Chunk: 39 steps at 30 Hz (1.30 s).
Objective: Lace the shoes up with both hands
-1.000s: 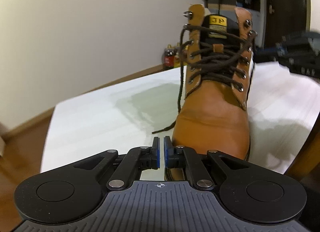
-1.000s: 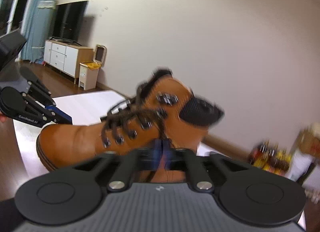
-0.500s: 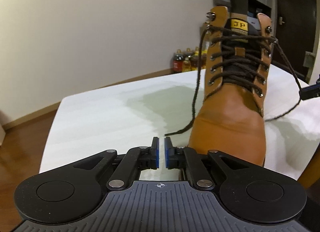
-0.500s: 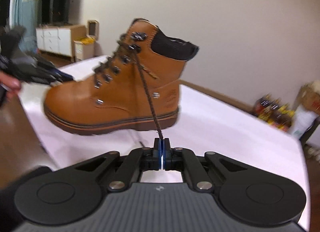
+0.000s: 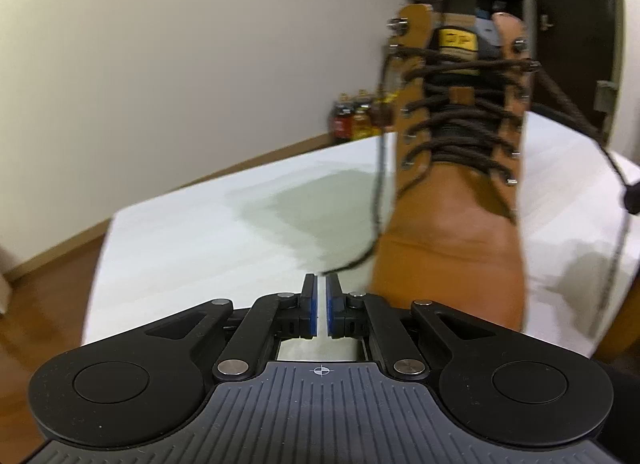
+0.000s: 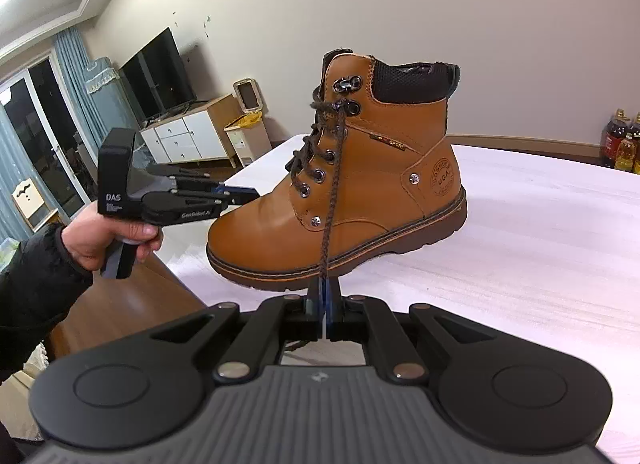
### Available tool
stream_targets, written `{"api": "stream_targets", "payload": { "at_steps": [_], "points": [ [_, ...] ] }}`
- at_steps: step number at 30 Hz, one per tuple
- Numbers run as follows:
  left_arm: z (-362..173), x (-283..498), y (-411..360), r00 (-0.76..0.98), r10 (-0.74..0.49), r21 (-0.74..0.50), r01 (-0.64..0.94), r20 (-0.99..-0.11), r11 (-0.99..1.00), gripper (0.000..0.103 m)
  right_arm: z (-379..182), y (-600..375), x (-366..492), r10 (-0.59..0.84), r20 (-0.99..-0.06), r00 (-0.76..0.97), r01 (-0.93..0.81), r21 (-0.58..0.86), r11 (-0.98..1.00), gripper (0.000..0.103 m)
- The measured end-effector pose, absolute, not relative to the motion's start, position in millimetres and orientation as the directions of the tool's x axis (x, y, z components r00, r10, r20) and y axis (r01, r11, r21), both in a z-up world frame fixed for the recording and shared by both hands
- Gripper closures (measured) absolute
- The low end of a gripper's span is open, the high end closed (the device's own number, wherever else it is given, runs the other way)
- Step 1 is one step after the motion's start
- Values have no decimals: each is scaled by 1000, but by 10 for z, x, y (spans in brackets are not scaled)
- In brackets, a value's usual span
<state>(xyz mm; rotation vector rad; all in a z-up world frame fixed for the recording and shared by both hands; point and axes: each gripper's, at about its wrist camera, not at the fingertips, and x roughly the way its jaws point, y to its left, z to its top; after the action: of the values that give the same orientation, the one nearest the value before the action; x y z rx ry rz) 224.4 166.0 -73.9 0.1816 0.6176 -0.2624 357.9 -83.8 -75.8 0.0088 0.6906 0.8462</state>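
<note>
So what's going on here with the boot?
A person is lacing a tan leather lace-up boot that stands on a white table, using a handheld gripper in each hand. The right gripper is shut on one dark brown lace and holds it taut from an upper hook. The left gripper sits at the toe, closed right by the loose end of the other lace. Whether it has caught that end is unclear.

The boot (image 6: 360, 180) looks like smooth tan leather with a soft sheen, a black mesh collar (image 6: 416, 80), shiny metal eyelets and a rough braided brown lace (image 6: 330, 200). The gripper bodies are matt black plastic.
</note>
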Motion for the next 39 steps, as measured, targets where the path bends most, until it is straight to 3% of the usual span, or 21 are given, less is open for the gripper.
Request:
{"api": "stream_targets", "payload": {
  "at_steps": [8,18,20,22,27,32,36,39],
  "points": [
    [-752,1937,1440,803,-174,88,271,-570,959,103,-782,-1019,3671,714,-525,463,-635,365,681,101],
    [-729,1475,922,775,-267,115,398,-572,910,103,-738,-1221,3654,780,-458,426,-599,504,623,101],
    [-696,1466,935,789,-258,130,390,-558,912,94,-659,-1165,3653,796,-450,406,-618,507,601,101],
    [-610,1456,1034,826,-217,127,326,-520,937,94,-567,-1103,3665,830,-411,377,-638,534,555,101],
    [-430,1376,1253,870,-142,146,236,-472,961,94,-462,-1108,3805,901,-180,395,-591,701,399,101],
    [-450,1303,1316,866,-144,140,238,-479,961,94,-733,-1025,3907,844,-292,450,-534,670,516,100],
    [-497,1272,1161,847,-259,114,347,-464,931,94,-1037,-1054,3922,807,-381,451,-474,664,578,100],
    [-479,1316,974,822,-327,161,442,-466,883,92,-1124,-1084,3921,799,-402,447,-457,665,590,100]
  ]
}}
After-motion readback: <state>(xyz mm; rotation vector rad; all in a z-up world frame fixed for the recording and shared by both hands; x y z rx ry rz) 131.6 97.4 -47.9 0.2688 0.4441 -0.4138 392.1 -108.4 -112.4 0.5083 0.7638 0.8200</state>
